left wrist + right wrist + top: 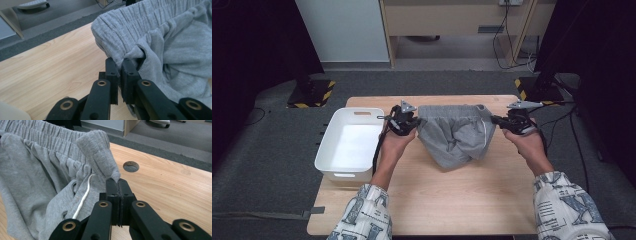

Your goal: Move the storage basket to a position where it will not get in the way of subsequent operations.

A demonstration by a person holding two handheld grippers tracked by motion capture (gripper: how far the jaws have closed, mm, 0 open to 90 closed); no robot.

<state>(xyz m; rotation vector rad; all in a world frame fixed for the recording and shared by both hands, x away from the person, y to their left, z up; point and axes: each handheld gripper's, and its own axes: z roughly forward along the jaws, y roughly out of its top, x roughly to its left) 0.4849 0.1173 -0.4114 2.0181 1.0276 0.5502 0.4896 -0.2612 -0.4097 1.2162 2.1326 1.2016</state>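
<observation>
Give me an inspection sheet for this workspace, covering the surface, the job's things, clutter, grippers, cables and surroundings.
Surface: light wooden table, with a round hole near the right gripper.
Job's things: grey shorts stretched by the waistband between both grippers, body sagging onto the table; white drawstring hanging loose.
Clutter: white bin at the table's left edge, looks empty.
Grippers: left gripper shut on the waistband's edge; right gripper shut on the opposite corner.
Cables: black cable trailing from the left gripper; cords on the floor behind.
Surroundings: grey carpet, hazard-striped stand bases, wooden furniture beyond.
</observation>
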